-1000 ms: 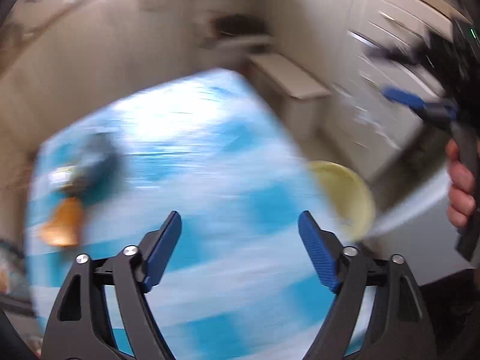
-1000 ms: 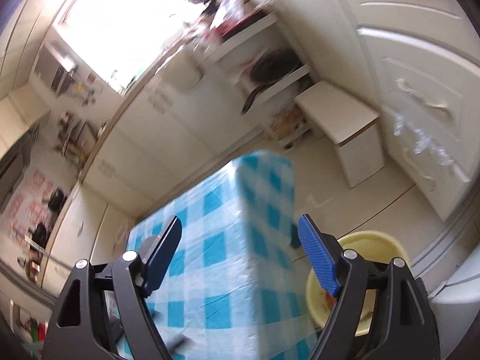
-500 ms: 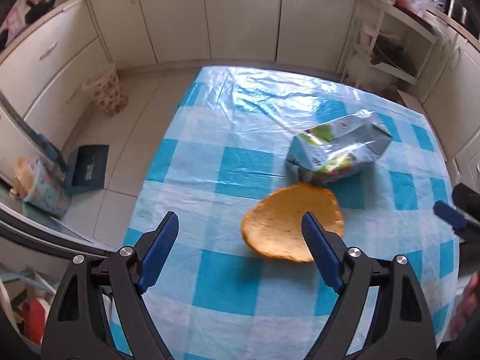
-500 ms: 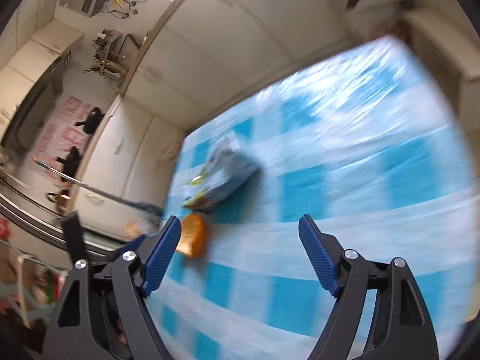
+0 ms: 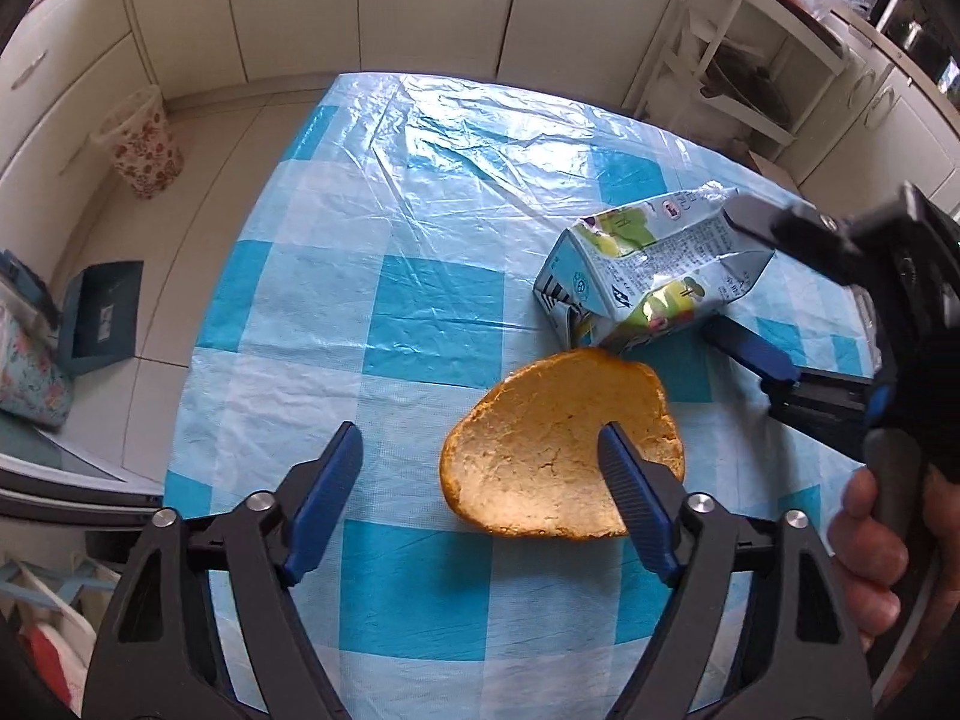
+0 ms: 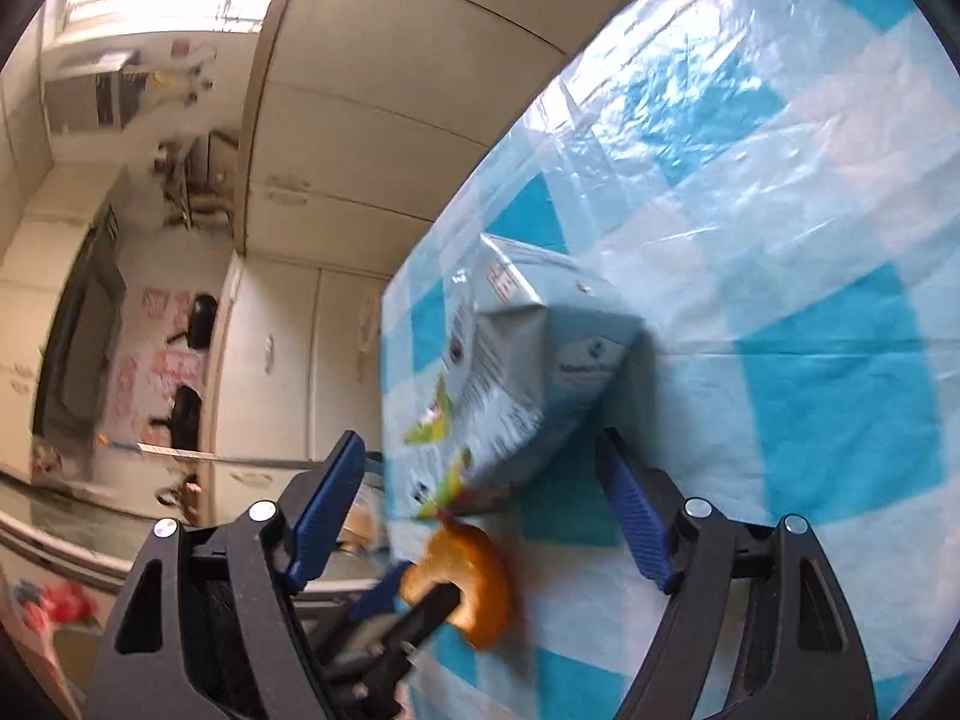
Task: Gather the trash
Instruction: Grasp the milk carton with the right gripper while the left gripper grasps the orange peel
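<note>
Crumpled, pale blue-grey drink carton (image 5: 651, 267) printed with green fruit lies on its side toward the right of a table under a glossy, wrinkled plastic tablecloth (image 5: 420, 192) in blue and white checks; a flat, round piece of golden-brown bread (image 5: 561, 450) rests just in front of it, their edges almost touching. The left gripper (image 5: 480, 489) hovers above the near part of the cloth with its blue-padded fingers spread wide and nothing between them, the right pad overlapping the bread in the view. The right gripper (image 6: 480, 495), held in a bare hand (image 5: 873, 546), comes in low from the right with jaws wide apart, one finger along each side of the carton's end, not closed on it. Around the table runs a pale tiled floor (image 5: 198, 138) lined with cream cabinet doors (image 5: 300, 6). A small floral wastebasket (image 5: 141, 147) with a plastic liner stands on the floor at the left, well apart from the table, and a dark blue dustpan (image 5: 99, 315) lies nearer. A white open shelf rack (image 5: 738, 54) stands by the far right corner.
</note>
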`<state>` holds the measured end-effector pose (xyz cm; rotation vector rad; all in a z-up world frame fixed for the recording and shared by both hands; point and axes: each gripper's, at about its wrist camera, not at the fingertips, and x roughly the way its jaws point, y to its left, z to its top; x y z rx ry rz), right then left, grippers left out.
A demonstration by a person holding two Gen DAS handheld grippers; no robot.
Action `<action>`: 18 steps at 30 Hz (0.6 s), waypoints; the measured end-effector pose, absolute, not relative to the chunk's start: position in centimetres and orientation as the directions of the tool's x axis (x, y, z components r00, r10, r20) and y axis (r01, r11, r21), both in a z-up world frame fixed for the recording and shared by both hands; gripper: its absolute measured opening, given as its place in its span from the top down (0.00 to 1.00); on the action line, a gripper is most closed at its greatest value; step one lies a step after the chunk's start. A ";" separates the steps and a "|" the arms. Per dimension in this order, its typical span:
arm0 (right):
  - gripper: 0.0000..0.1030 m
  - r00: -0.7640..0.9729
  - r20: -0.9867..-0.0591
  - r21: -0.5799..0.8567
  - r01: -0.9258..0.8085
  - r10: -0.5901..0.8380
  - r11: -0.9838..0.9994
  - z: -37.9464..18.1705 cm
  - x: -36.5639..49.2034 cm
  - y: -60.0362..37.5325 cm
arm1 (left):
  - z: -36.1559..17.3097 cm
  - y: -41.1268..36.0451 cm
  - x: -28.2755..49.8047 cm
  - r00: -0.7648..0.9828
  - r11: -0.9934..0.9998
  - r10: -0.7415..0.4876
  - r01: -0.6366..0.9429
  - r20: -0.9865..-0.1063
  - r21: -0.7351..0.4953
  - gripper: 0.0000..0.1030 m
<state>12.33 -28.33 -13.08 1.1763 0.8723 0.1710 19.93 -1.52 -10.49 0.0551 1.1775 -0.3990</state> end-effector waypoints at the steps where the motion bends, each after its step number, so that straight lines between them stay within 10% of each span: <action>1: 0.26 0.678 -0.507 0.855 0.316 0.533 0.412 -13.0 12.8 -28.0 | -10.6 -1.4 20.1 0.312 0.928 -0.288 0.324 -0.905 -0.184 0.33; 4: 0.29 0.707 -0.527 0.838 0.340 0.472 0.427 -12.6 13.4 -27.5 | -11.2 -1.2 20.4 0.283 0.927 -0.307 0.306 -0.909 -0.218 0.56; 7: 0.70 0.714 -0.498 0.863 0.352 0.493 0.362 -14.1 13.9 -27.7 | -11.4 -1.5 20.5 0.268 0.921 -0.320 0.311 -0.909 -0.233 0.81; 18: 0.72 0.757 -0.494 0.822 0.247 0.427 0.513 -9.9 10.4 -31.1 | -10.1 -2.0 19.6 0.276 0.892 -0.365 0.379 -0.889 -0.248 0.92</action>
